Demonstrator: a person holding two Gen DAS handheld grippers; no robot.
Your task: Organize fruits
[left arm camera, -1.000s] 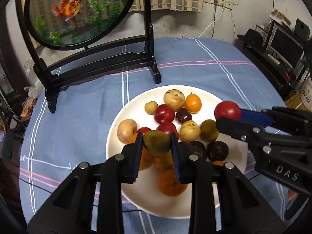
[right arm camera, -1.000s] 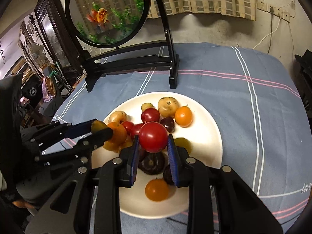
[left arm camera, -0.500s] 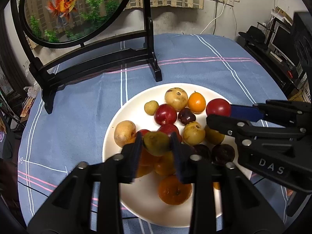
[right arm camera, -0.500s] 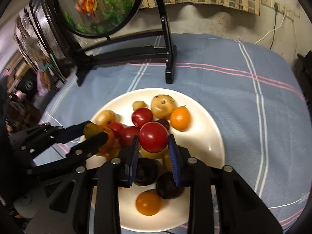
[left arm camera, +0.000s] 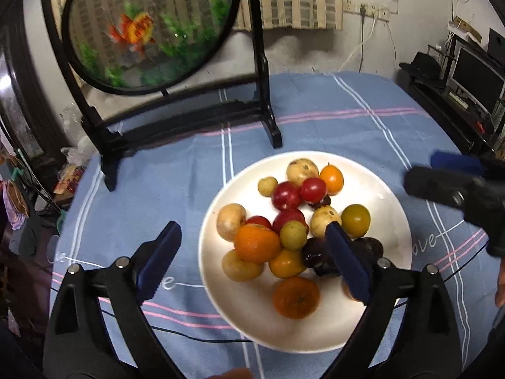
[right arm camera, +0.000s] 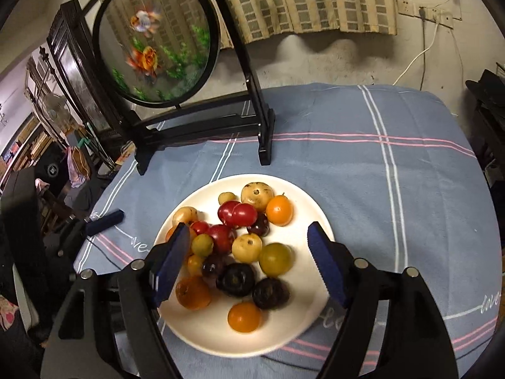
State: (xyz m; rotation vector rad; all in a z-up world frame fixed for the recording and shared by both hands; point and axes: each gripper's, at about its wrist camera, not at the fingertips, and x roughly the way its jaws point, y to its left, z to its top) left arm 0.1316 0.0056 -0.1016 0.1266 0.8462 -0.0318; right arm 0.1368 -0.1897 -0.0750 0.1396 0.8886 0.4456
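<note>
Both grippers are letting go of what they were clamping a second ago: the small green fruit (left arm camera: 293, 235) that sat between the left gripper's (left arm camera: 252, 254) pads is now lying on the heap, leaning against a large orange (left arm camera: 257, 242), and the red tomato (right arm camera: 244, 214) from the right gripper (right arm camera: 249, 260) is now lying at the far side of the pile, touching a red plum (right arm camera: 228, 213) and near a bright orange fruit (right arm camera: 279, 210).

All the fruit is sitting on one white plate (left arm camera: 391, 208) on the blue striped tablecloth (right arm camera: 363, 170). From the right wrist view, about eighteen pieces are showing: roughly five red, five orange, four tan or yellow, two green and three or four dark purple; overlaps are making the exact count unsure.

Jaws of the left gripper are opening wide and gripping nothing; the left finger is hanging over the cloth left of the plate, the right finger (left arm camera: 347, 260) over the dark fruit (left arm camera: 315, 254). Jaws of the right gripper are opening too, empty, straddling the near half of the pile without touching it. Beyond the plate, a round goldfish screen (right arm camera: 157, 44) in a black stand is standing at the far left.
</note>
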